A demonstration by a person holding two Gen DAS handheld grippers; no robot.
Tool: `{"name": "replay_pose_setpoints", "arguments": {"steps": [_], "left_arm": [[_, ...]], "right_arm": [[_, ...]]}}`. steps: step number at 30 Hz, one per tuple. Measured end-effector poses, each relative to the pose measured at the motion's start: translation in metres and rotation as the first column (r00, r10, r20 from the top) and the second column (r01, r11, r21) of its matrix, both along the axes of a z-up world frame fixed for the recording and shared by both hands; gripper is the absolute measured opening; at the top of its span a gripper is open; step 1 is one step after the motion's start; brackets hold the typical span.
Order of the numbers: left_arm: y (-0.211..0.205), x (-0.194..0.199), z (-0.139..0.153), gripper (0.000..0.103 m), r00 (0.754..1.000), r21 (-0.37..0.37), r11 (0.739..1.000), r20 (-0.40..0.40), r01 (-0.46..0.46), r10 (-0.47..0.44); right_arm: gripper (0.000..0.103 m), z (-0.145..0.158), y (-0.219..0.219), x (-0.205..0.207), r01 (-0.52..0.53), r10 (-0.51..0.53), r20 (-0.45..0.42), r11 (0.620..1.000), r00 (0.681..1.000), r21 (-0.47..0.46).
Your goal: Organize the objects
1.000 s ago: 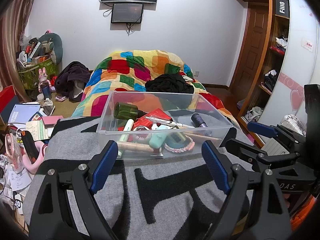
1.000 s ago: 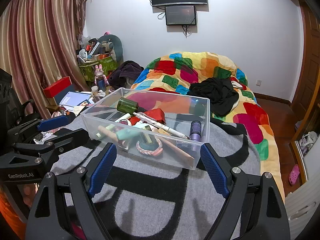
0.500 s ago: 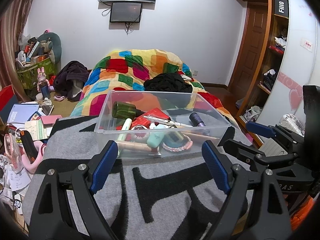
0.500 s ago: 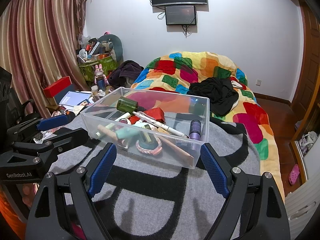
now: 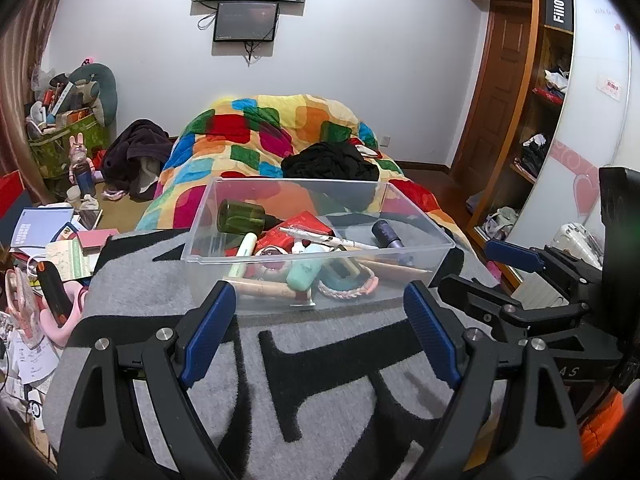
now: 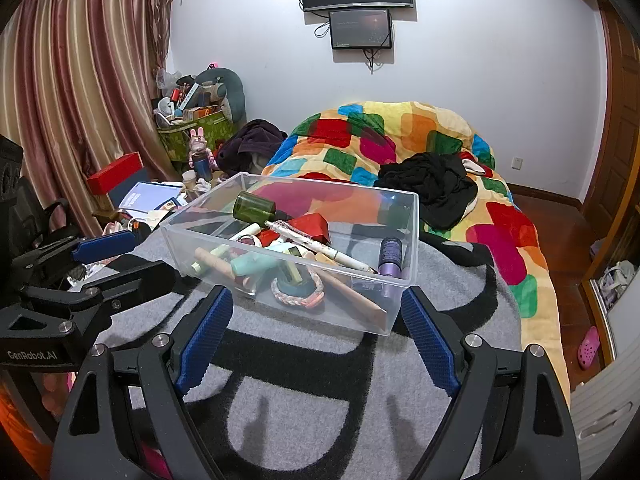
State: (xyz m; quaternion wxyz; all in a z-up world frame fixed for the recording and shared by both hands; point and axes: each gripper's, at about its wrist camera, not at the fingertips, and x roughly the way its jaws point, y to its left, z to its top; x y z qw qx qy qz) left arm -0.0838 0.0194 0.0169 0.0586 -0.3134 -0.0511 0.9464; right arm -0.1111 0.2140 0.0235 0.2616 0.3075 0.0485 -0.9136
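Note:
A clear plastic bin [image 5: 208, 258] [image 6: 404, 280] rests on a grey and black blanket [image 5: 328, 364] [image 6: 304, 392]. Inside lie a dark green bottle [image 5: 240, 216] [image 6: 254, 206], a red packet [image 5: 298, 226] [image 6: 316, 226], a white pen [image 5: 320, 236] [image 6: 320, 245], a purple tube [image 5: 386, 234] [image 6: 390, 256], a mint tube [image 5: 304, 276] [image 6: 252, 264], a braided band [image 5: 348, 288] [image 6: 298, 296] and a wooden stick [image 5: 260, 288] [image 6: 352, 290]. My left gripper [image 5: 316, 320] hovers open just short of the bin's near wall, nothing between its blue pads. My right gripper [image 6: 316, 320] is likewise open and empty before the bin's near corner.
A bed with a colourful patchwork quilt [image 5: 280, 132] [image 6: 400, 132] and a black garment [image 5: 328, 162] [image 6: 432, 184] lies beyond the bin. Papers, boxes and clutter [image 5: 48, 248] [image 6: 152, 196] crowd the left. A wooden wardrobe [image 5: 532, 92] stands on the right.

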Motion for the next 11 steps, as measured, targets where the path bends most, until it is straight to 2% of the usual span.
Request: {"name": "replay_pose_setpoints", "arguments": {"steps": [11], "left_arm": [[-0.0011, 0.0025, 0.0013, 0.089, 1.000, 0.001, 1.000, -0.017, -0.002, 0.002]], "right_arm": [[0.084, -0.0042, 0.0000, 0.0019, 0.000, 0.000, 0.007, 1.000, 1.000, 0.005]]}}
